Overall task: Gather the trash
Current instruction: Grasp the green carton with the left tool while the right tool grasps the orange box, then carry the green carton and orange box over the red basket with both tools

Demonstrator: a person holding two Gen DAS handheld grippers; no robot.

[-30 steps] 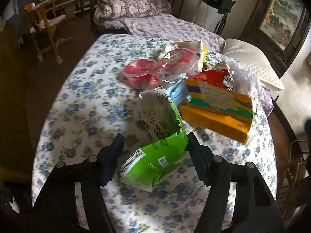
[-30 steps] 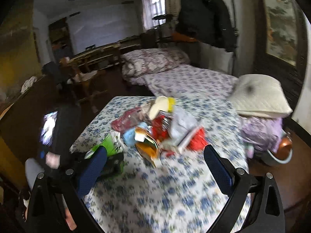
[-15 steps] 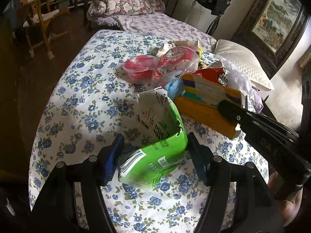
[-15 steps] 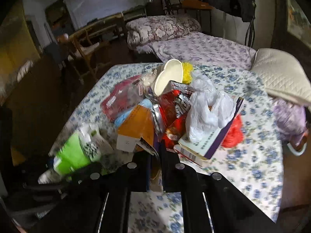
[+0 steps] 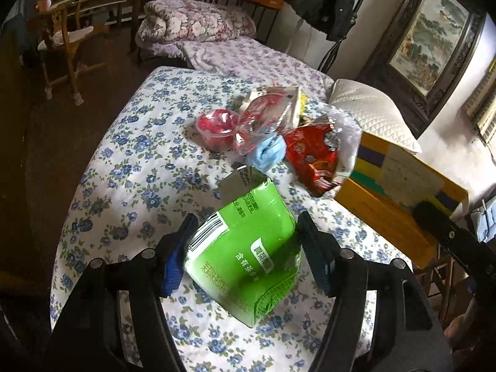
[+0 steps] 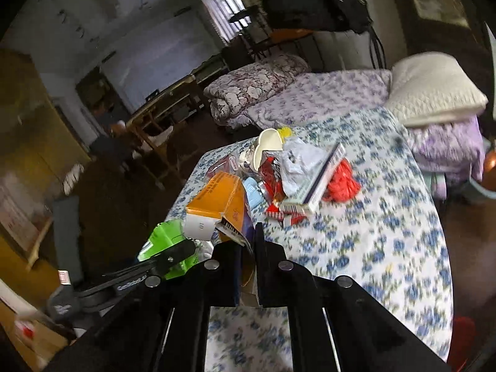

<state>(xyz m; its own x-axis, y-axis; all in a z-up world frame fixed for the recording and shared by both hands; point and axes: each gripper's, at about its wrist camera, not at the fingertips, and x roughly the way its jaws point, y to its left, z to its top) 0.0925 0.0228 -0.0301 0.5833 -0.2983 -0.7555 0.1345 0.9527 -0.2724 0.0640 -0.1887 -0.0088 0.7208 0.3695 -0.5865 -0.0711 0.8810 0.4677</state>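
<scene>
Care should be taken that the orange box [image 6: 221, 200], pinched by its flap in the right gripper [image 6: 254, 248], and the green carton [image 5: 248, 248], clamped in the left gripper [image 5: 245, 257], are lifted level.

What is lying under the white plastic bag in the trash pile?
The white plastic bag rests on a flat box with a dark edge, beside a red snack wrapper. Whatever lies beneath that box stays hidden.

A table in a blue-flowered cloth [image 5: 130, 167] bears a trash heap [image 5: 279, 133] — wrappers, cup, bags.
</scene>
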